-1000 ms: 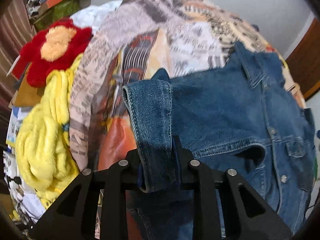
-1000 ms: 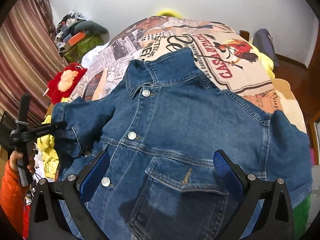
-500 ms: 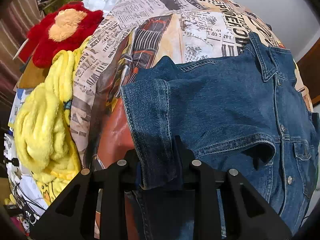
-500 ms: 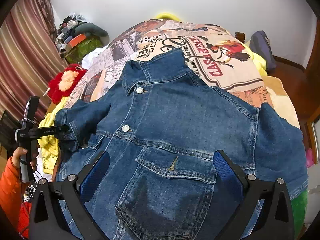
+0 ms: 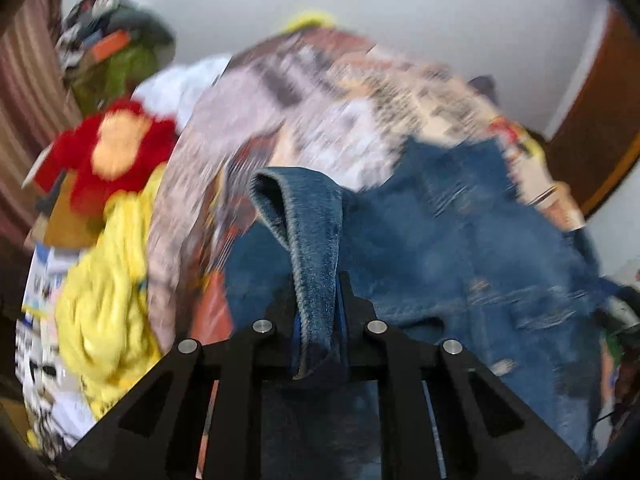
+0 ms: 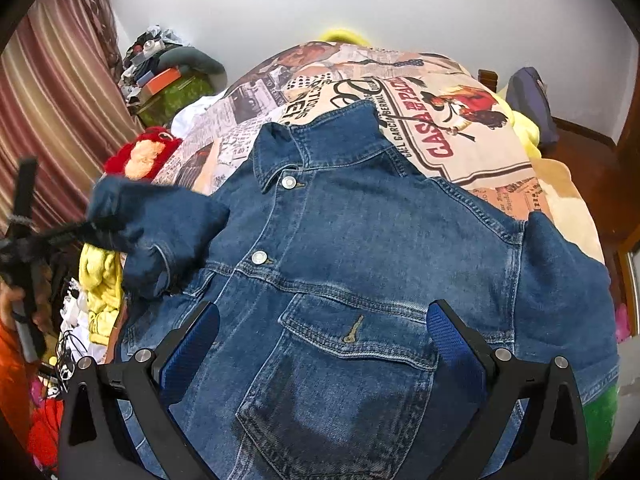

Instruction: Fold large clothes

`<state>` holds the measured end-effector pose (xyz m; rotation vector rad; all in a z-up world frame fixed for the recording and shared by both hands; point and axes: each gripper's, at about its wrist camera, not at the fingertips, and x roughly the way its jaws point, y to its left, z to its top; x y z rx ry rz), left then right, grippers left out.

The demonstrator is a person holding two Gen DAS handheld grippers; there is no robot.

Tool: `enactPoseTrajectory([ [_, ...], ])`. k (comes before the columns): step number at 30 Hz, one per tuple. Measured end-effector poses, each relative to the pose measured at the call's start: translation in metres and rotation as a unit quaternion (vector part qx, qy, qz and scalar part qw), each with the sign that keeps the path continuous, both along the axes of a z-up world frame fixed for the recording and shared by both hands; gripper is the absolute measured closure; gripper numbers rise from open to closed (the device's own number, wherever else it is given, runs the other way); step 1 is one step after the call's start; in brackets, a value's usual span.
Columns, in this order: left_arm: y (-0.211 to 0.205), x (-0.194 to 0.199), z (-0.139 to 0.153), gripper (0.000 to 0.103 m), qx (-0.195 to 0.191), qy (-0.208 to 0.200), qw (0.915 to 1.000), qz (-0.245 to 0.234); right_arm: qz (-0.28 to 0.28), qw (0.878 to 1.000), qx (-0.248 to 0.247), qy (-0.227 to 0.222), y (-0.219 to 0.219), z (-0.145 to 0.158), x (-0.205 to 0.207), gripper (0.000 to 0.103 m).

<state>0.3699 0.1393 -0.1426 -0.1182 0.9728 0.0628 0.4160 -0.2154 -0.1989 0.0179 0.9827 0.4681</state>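
A blue denim jacket (image 6: 360, 240) lies face up, buttoned, on the newspaper-print bed cover (image 6: 460, 128). In the blurred left wrist view my left gripper (image 5: 318, 292) has its jaws closing tighter on the jacket's sleeve cuff (image 5: 316, 240), which stands up between the pads. The right wrist view shows that left gripper (image 6: 92, 226) holding the sleeve (image 6: 160, 232) lifted above the bed at the jacket's left side. My right gripper (image 6: 324, 332) hangs open over the chest pocket (image 6: 352, 360), with nothing between its blue pads.
A red plush toy (image 6: 140, 156) and a yellow blanket (image 5: 104, 280) lie off the bed's left edge, with a striped curtain (image 6: 52, 120) behind. A pile of belongings (image 6: 168, 76) sits at the far left corner. A person's hand (image 6: 12, 300) holds the left gripper's handle.
The left gripper has risen with the sleeve cuff, lifting it off the bed and bunching it narrower. The right gripper has stayed where it was, open.
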Motion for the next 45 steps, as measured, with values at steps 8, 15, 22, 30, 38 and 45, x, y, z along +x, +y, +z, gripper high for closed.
enactPoseTrajectory([
  [8,-0.100,0.039,0.053,0.093,-0.039,-0.045,0.9902,-0.127,-0.029,0.999,0.009,-0.023,-0.024,0.016,0.001,0.000],
  [15,-0.188,0.064,0.048,0.098,-0.059,-0.038,0.9742,-0.215,-0.067,0.997,0.009,-0.026,-0.059,0.027,0.003,0.000],
  [22,-0.199,0.060,0.041,0.087,-0.052,-0.036,0.9753,-0.212,-0.086,0.996,0.006,-0.006,-0.077,0.022,0.006,0.000],
  [30,-0.108,0.045,0.013,0.043,-0.015,-0.019,0.9909,-0.132,-0.066,0.997,0.018,0.032,-0.050,0.009,0.028,0.000],
  [38,0.014,0.017,-0.024,0.025,-0.003,-0.001,1.0000,-0.004,-0.046,0.993,0.018,0.104,0.000,-0.020,0.067,0.000],
  [45,0.086,-0.012,-0.069,0.024,0.005,0.032,0.9959,0.084,-0.045,0.989,-0.060,0.126,0.039,-0.062,0.098,0.000],
])
